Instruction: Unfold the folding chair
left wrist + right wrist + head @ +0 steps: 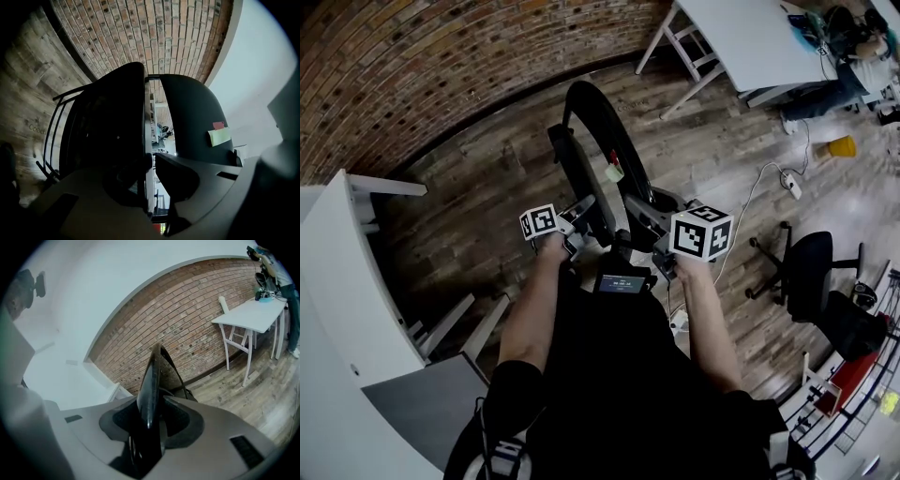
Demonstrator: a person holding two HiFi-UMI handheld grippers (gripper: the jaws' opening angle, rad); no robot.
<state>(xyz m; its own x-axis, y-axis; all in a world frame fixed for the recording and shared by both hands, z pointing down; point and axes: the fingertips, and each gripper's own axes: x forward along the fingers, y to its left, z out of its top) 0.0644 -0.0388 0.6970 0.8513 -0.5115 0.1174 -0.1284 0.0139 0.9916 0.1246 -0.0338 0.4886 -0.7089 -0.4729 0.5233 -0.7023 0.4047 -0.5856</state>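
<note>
- The left tool, jaws narrow, pinches a thin panel edge of the folding chair.
- The right tool, wider, clamps a second panel, probably so the two can be pulled apart.
- The chair stands folded, upright on the wooden floor.

Folding chair stands on floor dead ahead, brick wall behind it. Left gripper at its near-left edge, right gripper at near-right, a chair panel btw each one's jaws. Worktop far right by the wall; office chair right of the person, power strip on floor btw the two. Second worktop at left.
</note>
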